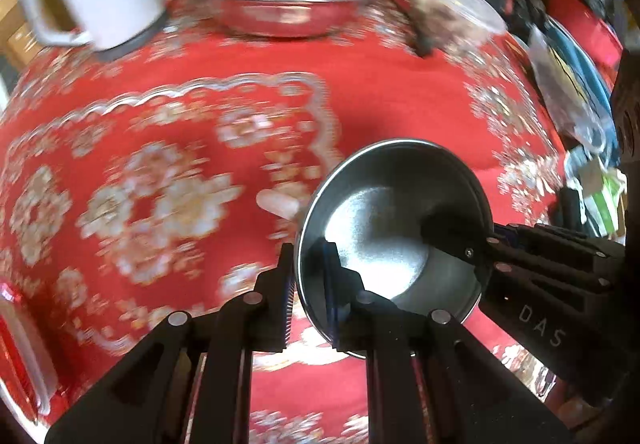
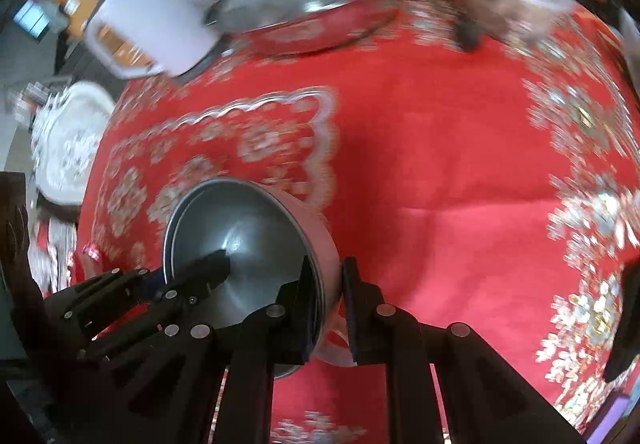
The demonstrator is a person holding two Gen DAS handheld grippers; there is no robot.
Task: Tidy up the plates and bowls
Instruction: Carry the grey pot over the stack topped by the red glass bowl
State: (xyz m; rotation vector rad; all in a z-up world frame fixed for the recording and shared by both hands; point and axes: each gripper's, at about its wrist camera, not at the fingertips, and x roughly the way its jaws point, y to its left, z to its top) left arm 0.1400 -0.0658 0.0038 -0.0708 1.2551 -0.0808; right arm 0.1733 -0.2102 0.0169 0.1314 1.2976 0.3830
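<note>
Both tongs, left [image 1: 310,292] and right [image 2: 326,304], pinch one steel bowl [image 1: 392,228] over red tablecloth [image 1: 200,124] | step: carrying | next: steady set-down

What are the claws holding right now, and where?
Both the left claw and right claw pinch the steel bowl by opposite sides of its rim.

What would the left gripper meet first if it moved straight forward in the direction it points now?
Probably only the red tablecloth at first: the left gripper, clamped on the steel bowl, faces a bare stretch of cloth. Further along that line stands the lidded steel pan, though depth is hard to judge.
</note>
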